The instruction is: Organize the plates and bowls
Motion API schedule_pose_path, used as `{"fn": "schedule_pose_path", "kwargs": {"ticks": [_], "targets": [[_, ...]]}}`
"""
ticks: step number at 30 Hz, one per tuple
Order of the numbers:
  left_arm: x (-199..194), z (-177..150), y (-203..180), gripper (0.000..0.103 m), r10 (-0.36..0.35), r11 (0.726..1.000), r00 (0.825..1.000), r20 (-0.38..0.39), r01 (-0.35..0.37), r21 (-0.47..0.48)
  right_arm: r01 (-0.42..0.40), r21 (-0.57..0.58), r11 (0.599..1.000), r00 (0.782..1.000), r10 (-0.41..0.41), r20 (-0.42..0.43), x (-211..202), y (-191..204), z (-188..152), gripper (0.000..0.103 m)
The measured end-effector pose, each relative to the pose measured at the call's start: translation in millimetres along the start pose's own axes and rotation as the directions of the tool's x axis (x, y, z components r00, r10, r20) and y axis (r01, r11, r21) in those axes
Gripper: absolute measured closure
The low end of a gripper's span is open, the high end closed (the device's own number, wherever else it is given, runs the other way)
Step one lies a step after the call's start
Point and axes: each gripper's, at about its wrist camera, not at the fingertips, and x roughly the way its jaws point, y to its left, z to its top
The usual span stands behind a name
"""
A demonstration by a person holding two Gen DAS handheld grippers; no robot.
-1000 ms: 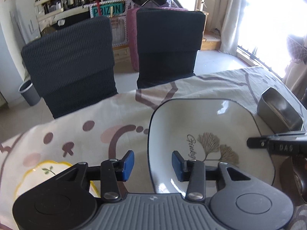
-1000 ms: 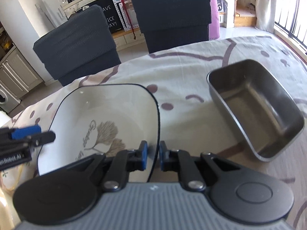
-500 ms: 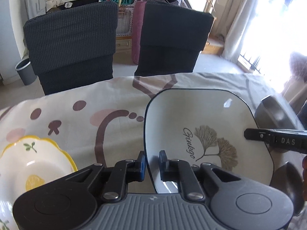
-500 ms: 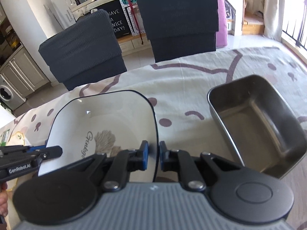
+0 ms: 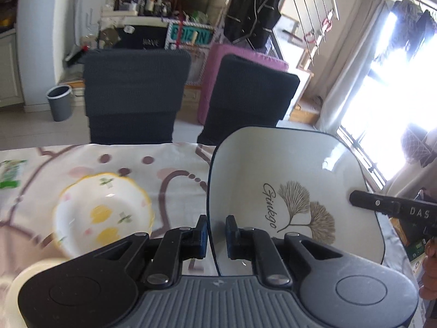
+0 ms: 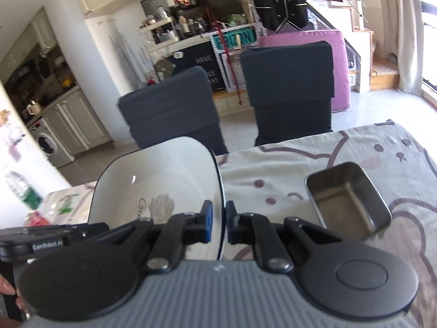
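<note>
A white square plate [image 5: 295, 188] with a dark rim and a ginkgo leaf print hangs in the air above the table, held from both sides. My left gripper [image 5: 217, 236] is shut on its left rim. My right gripper [image 6: 218, 225] is shut on its right rim, where the same plate [image 6: 164, 180] fills the lower left of the right wrist view. The right gripper's finger [image 5: 382, 205] reaches in from the right in the left wrist view. A white bowl [image 5: 103, 213] with a yellow scalloped rim and lemon prints sits on the tablecloth, left of and below the plate.
A steel rectangular tray [image 6: 347, 199] lies on the tablecloth to the right of the plate. Two dark chairs [image 5: 136, 93] stand at the table's far edge. A plastic bottle [image 6: 24, 194] and packets are at the table's left end. A cream round object [image 5: 16, 287] shows at the lower left.
The left gripper went from open to shut on the plate's left rim. Both grippers then lifted the plate off the table; the lemon bowl came into view on the left.
</note>
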Motion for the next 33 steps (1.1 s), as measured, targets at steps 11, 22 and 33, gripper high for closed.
{"fn": "schedule_pose_path", "kwargs": {"ticks": [11,22,33], "targets": [[-123.7,-85.2,12.9,0.092,0.059,0.998,0.998,-0.023,-0.060,-0.036,-0.051,-0.030,0.998,0.994,0.047,-0.103,-72.9,47.6,-62.8,0.092],[-134.8,-194.7,57.9,0.093,0.063,0.990,0.976,-0.208,-0.088,-0.113,-0.060,-0.057,0.997,0.920,0.033,-0.390,-48.5,77.5,-153.3,0.091],[-111.5,-218.9,81.6,0.093,0.056,0.985,0.948,-0.315,-0.104,-0.141,-0.032,-0.120,0.992,0.850,-0.037,-0.525,-9.5,102.5,-196.7,0.090]]}}
